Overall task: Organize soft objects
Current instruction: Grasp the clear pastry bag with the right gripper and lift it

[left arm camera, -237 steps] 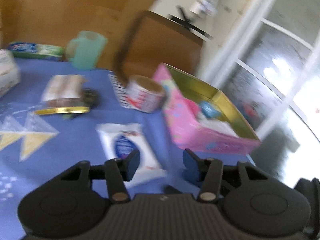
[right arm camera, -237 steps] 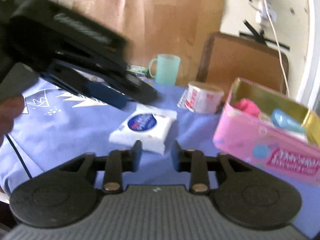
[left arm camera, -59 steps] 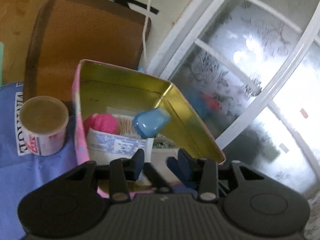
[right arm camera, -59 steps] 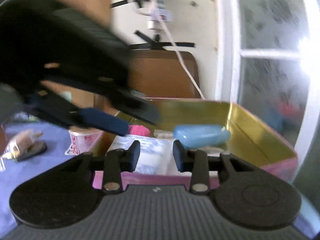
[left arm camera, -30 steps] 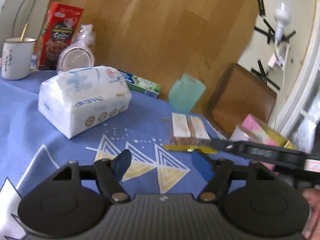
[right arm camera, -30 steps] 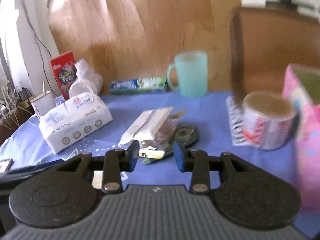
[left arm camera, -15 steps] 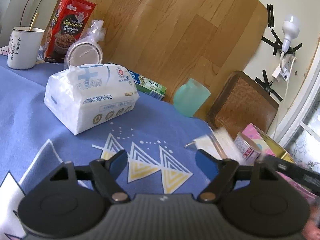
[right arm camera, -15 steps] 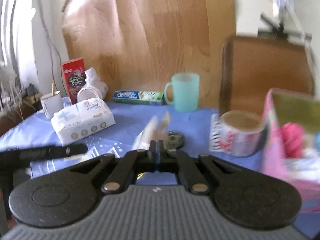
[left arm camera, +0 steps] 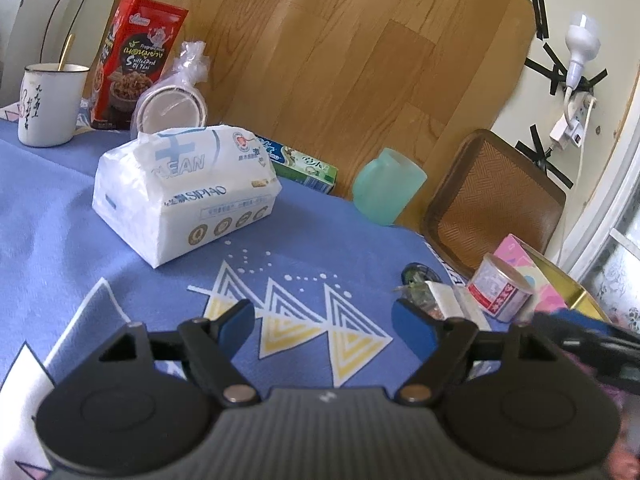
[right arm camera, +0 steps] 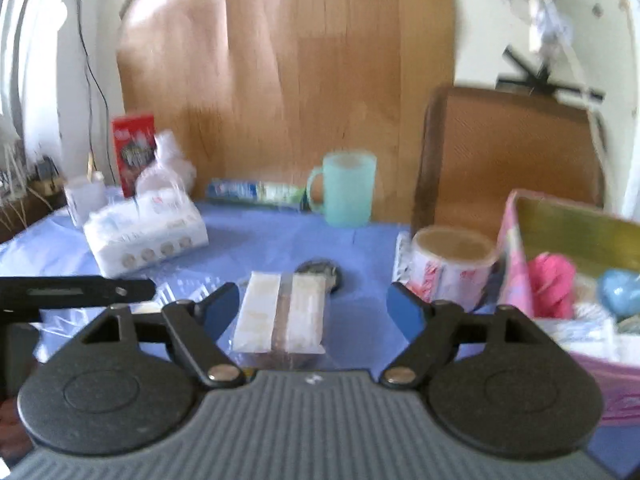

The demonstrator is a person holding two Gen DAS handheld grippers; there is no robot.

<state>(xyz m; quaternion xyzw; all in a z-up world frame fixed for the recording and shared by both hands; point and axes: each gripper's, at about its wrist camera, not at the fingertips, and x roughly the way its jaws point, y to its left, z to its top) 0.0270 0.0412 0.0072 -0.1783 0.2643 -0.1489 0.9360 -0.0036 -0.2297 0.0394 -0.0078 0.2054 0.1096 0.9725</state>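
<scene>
- Tablecloth (left arm camera: 60,216): matt blue cloth with printed triangles.
- Tissue pack (left arm camera: 184,188) on the tablecloth: glossy, crinkled white plastic film.
- Board (left arm camera: 320,52) behind the tablecloth: smooth wood-grain.
- Cup (left arm camera: 386,186) before the board: frosted green, probably plastic.
- Tin (right arm camera: 576,216) at the tablecloth's right: shiny gold metal inside.
- Wafer pack (right arm camera: 280,312): clear glossy wrap.
</scene>
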